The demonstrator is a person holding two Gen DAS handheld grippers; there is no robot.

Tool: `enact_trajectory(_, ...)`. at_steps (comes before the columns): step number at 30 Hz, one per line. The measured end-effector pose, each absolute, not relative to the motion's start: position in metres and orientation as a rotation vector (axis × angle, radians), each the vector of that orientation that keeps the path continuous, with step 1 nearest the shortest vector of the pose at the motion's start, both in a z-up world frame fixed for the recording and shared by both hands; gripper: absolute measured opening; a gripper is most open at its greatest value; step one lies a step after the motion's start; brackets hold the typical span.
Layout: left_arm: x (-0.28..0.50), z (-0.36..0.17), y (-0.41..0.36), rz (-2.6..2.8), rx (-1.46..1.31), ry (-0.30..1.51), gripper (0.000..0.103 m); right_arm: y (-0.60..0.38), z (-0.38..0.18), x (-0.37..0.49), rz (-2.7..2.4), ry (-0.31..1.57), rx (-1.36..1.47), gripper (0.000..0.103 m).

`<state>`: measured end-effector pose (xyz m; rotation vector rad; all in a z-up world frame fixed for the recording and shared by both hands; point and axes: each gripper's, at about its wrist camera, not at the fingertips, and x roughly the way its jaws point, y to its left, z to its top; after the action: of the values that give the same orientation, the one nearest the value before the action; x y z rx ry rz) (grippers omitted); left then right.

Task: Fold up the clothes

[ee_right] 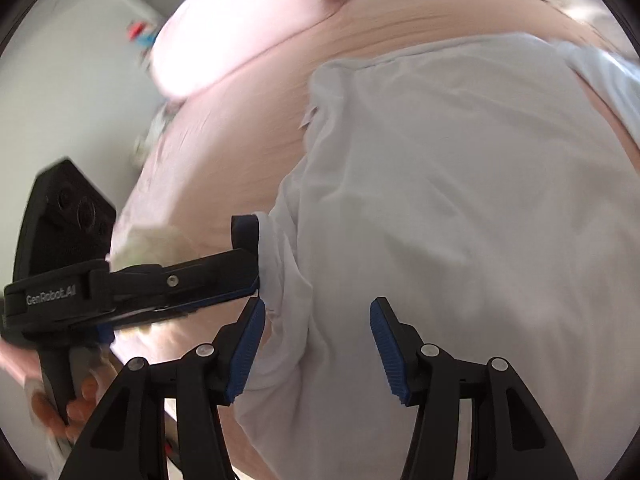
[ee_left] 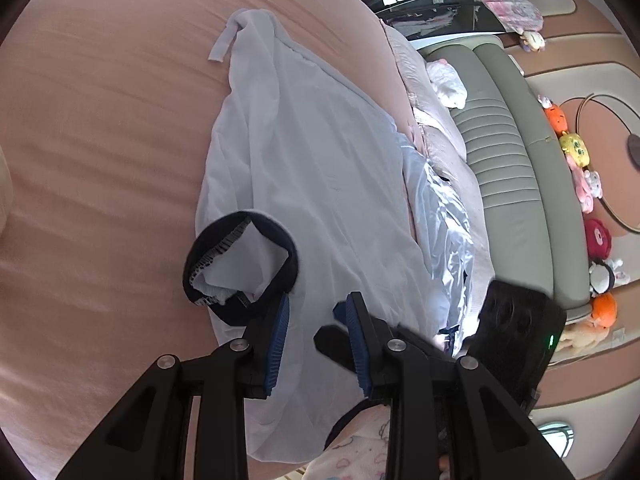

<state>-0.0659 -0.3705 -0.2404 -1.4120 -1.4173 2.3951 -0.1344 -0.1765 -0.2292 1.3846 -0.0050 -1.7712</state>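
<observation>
A white garment [ee_left: 312, 152] with a dark navy collar band [ee_left: 240, 264] lies spread on the peach bedsheet [ee_left: 100, 120]. My left gripper [ee_left: 319, 298] sits at the garment's near end beside the collar, its jaws narrow with white cloth bunched between the pads. In the right wrist view the left gripper [ee_right: 252, 276] comes in from the left and pinches the garment's edge by the dark band [ee_right: 245, 232]. My right gripper [ee_right: 318, 304] hangs open over the white garment [ee_right: 460, 200], nothing between its pads. The right gripper's body [ee_left: 516, 320] shows at the lower right.
A silvery plastic bag [ee_left: 444, 208] and pink bedding [ee_left: 440, 136] lie along the sheet's right edge, by a grey-green padded headboard [ee_left: 500, 140] with plush toys [ee_left: 576, 148]. A pink pillow [ee_right: 224, 40] is at the far side. A hand [ee_right: 80, 400] holds the left gripper's handle.
</observation>
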Motion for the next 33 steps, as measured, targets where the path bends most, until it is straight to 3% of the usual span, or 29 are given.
enact_trajectory(6, -0.071, -0.245, -0.385, 2.389, -1.433, -1.477, 0.026, -0.207, -0.226, -0.137, -1.67, 0.121, 1.279, 0.054)
enact_trajectory(10, -0.072, -0.237, -0.386, 2.384, -1.436, -1.426, 0.026, -0.213, -0.23, -0.121, -1.678, 0.271, 1.217, 0.054)
enact_trajectory(19, -0.072, -0.237, -0.387, 2.341, -1.461, -1.438, 0.026, -0.24, -0.242, -0.127, -1.683, 0.148, 1.302, 0.054)
enact_trajectory(20, -0.07, -0.237, -0.388, 2.342, -1.458, -1.442, 0.027, -0.242, -0.243, -0.128, -1.703, 0.156, 1.305, 0.049)
enact_trajectory(21, -0.069, -0.236, -0.39, 2.338, -1.455, -1.454, 0.027, -0.243, -0.244, -0.129, -1.723, 0.165, 1.309, 0.039)
enact_trajectory(22, -0.067, -0.235, -0.392, 2.332, -1.451, -1.469, 0.027, -0.245, -0.245, -0.129, -1.743, 0.179, 1.311, 0.019)
enact_trajectory(23, -0.064, -0.234, -0.394, 2.332, -1.431, -1.491, 0.027, -0.247, -0.245, -0.128, -1.754, 0.205, 1.313, 0.009)
enact_trajectory(24, -0.06, -0.232, -0.397, 2.335, -1.405, -1.517, 0.029, -0.25, -0.246, -0.126, -1.754, 0.232, 1.316, 0.009)
enact_trajectory(25, -0.056, -0.232, -0.399, 2.337, -1.38, -1.539, 0.039, -0.251, -0.248, -0.126, -1.755, 0.244, 1.324, 0.009)
enact_trajectory(26, -0.052, -0.232, -0.402, 2.339, -1.355, -1.559, 0.06, -0.252, -0.25, -0.127, -1.759, 0.243, 1.341, 0.009)
enact_trajectory(28, -0.044, -0.234, -0.406, 2.348, -1.328, -1.595, 0.078, -0.254, -0.252, -0.132, -1.749, 0.218, 1.376, 0.009)
enact_trajectory(33, -0.037, -0.253, -0.408, 2.341, -1.386, -1.64, 0.078, -0.248, -0.251, -0.15, -1.769, 0.153, 1.41, 0.009)
